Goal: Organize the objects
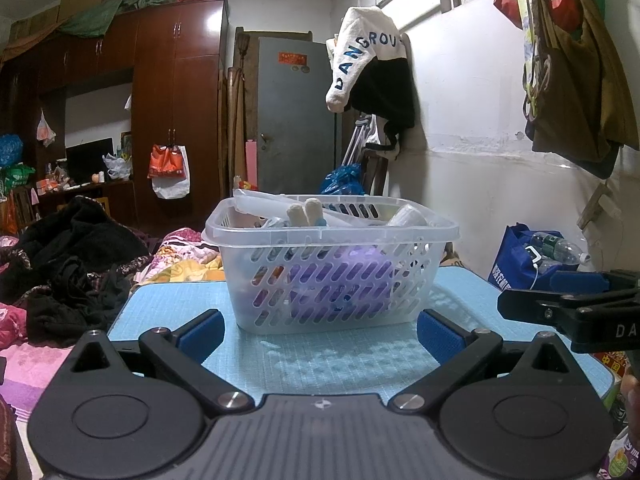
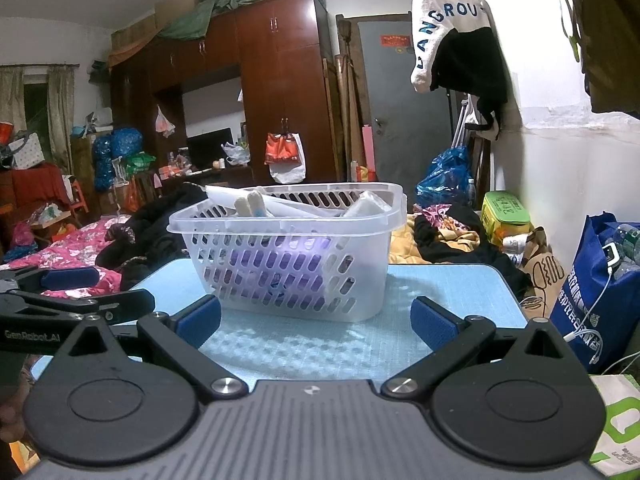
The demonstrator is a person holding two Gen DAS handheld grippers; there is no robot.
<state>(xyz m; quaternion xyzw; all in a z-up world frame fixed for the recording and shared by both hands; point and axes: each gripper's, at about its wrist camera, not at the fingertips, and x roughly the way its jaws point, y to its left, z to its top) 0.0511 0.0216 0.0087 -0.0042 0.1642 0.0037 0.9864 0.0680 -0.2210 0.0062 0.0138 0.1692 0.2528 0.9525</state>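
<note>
A clear slotted plastic basket (image 1: 394,276) stands on a light blue table mat (image 1: 320,352); it also shows in the right wrist view (image 2: 360,280). Inside it lie a purple object (image 1: 340,276), white packets and two small beige rolls (image 1: 304,210). My left gripper (image 1: 320,330) is open and empty, just in front of the basket. My right gripper (image 2: 316,322) is open and empty, also just in front of the basket. The right gripper shows at the right edge of the left wrist view (image 1: 568,304); the left gripper shows at the left edge of the right wrist view (image 2: 72,296).
A bed with dark clothes (image 1: 72,264) and floral bedding lies left of the table. A blue bag with bottles (image 1: 532,260) stands at the right by the wall. A brown wardrobe (image 1: 176,92) and a grey door (image 1: 296,116) are behind.
</note>
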